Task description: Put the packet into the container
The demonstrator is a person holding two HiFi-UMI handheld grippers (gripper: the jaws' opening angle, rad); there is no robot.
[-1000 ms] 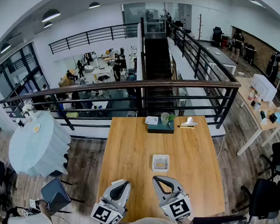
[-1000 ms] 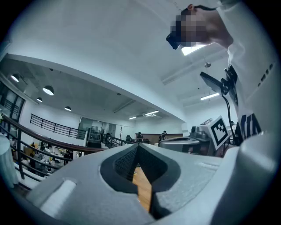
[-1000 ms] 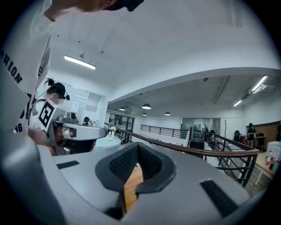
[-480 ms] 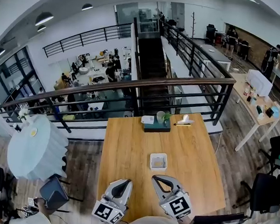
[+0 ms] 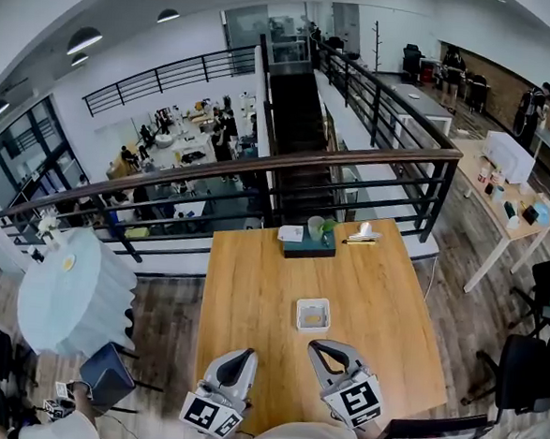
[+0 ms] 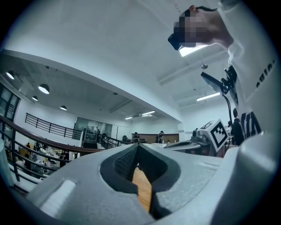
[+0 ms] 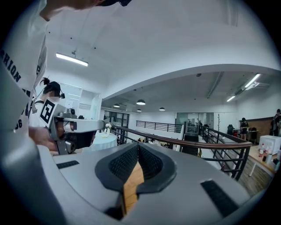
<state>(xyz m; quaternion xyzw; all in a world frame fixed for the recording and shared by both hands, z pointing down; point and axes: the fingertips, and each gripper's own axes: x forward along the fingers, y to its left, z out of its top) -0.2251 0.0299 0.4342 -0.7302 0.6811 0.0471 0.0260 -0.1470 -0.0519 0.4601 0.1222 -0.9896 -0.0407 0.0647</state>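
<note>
A small white square container (image 5: 299,314) stands on the wooden table (image 5: 251,287), right of centre, with a yellowish packet (image 5: 314,317) lying inside it. My left gripper (image 5: 245,353) (image 6: 137,145) is at the near edge, left of the container, shut with nothing between its jaws. My right gripper (image 5: 321,346) (image 7: 138,145) is just short of the container on its near side. It is also shut and empty. Both gripper views look out over the table towards the railing. Neither shows the container.
At the table's far edge sits a dark tray (image 5: 310,249) with a cup and a small plant, and a white card (image 5: 291,233) beside it. A black railing (image 5: 260,171) runs behind. A round cloth-covered table (image 5: 73,284) stands left, office chairs (image 5: 517,381) right.
Both grippers stay low at the near edge with their jaws together. The right one sits slightly further right, and the head view has shifted a little.
</note>
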